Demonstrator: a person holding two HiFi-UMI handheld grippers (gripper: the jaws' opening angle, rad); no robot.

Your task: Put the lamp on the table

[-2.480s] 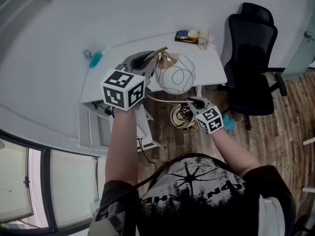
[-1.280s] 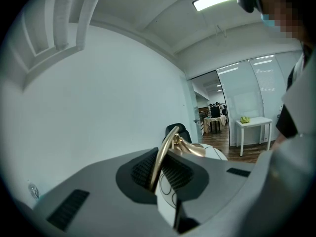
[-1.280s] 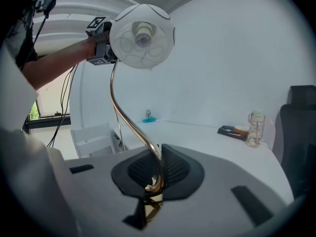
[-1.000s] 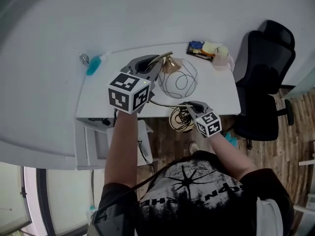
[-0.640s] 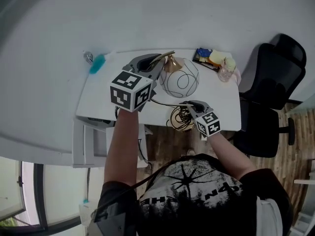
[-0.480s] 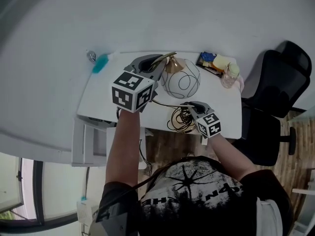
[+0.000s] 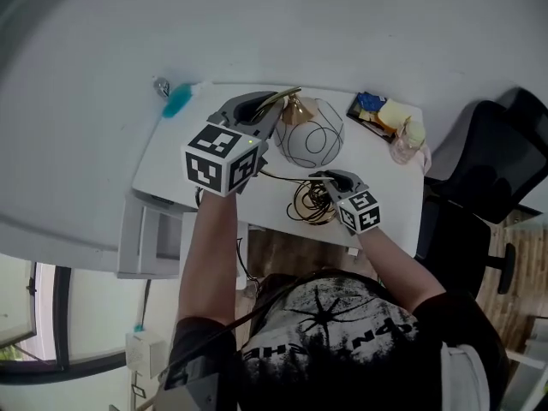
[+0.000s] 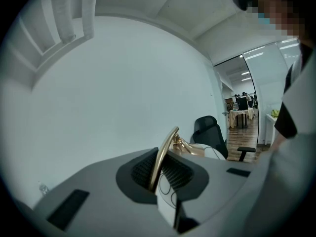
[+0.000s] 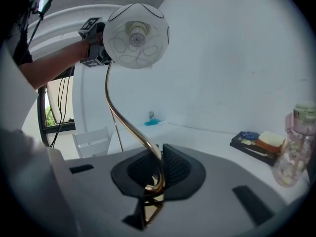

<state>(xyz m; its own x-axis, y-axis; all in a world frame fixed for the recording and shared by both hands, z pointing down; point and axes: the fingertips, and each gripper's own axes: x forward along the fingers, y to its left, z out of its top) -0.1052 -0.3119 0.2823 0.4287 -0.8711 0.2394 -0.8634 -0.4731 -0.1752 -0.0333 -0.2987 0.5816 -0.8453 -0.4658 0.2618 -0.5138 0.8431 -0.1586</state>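
The lamp has a white globe shade (image 7: 310,133) with black line drawing and a curved gold stem (image 9: 123,117). It hangs above the white table (image 7: 381,178). My left gripper (image 7: 261,111) is shut on the upper stem (image 8: 163,157), right next to the shade. My right gripper (image 7: 324,178) is lower and nearer the table's front edge, shut on the stem's lower bend (image 9: 157,172). A coil of dark cord (image 7: 308,204) hangs under it over the front edge. The right gripper view shows the shade (image 9: 136,36) up high with the left gripper (image 9: 94,38) beside it.
A tray of small items (image 7: 377,110) and a clear bottle (image 7: 411,139) stand at the table's far right. A blue brush (image 7: 178,101) lies at the far left corner. A black office chair (image 7: 497,169) is at the right, a white drawer unit (image 7: 154,238) under the table's left end.
Both grippers have carried the lamp forward. The right gripper and the cord coil were over the wooden floor and are now over the table's front edge. Both grips are unchanged.
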